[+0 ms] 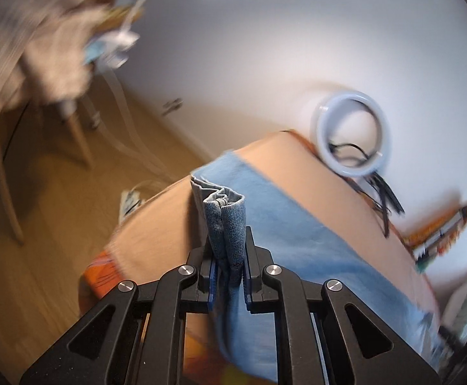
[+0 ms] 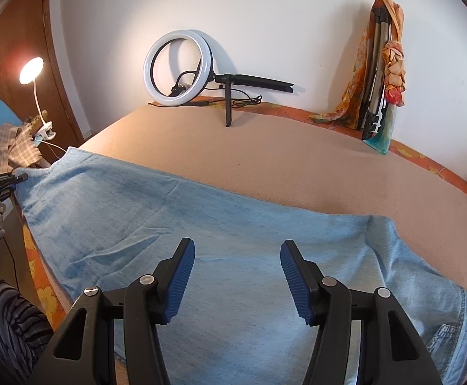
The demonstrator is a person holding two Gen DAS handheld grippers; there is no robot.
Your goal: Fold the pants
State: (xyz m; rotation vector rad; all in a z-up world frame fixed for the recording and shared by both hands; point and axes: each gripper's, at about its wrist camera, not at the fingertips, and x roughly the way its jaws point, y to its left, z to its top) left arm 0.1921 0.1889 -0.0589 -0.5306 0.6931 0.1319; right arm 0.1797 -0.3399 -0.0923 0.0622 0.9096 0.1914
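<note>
Light blue denim pants (image 2: 201,224) lie spread across the peach-covered bed (image 2: 297,160), waist and pocket at the right (image 2: 451,330), leg hems at the far left. My left gripper (image 1: 228,256) is shut on the bunched leg hem (image 1: 225,218) and holds it up at the bed's left edge; it also shows in the right wrist view (image 2: 18,178), held by a gloved hand. My right gripper (image 2: 237,263) is open and empty, hovering just above the middle of the pants.
A ring light (image 2: 179,67) on a small tripod lies at the back of the bed against the white wall. A folded stand draped with an orange scarf (image 2: 384,64) leans at the back right. A clip lamp (image 2: 31,70) and a chair with checked cloth (image 1: 41,48) stand left.
</note>
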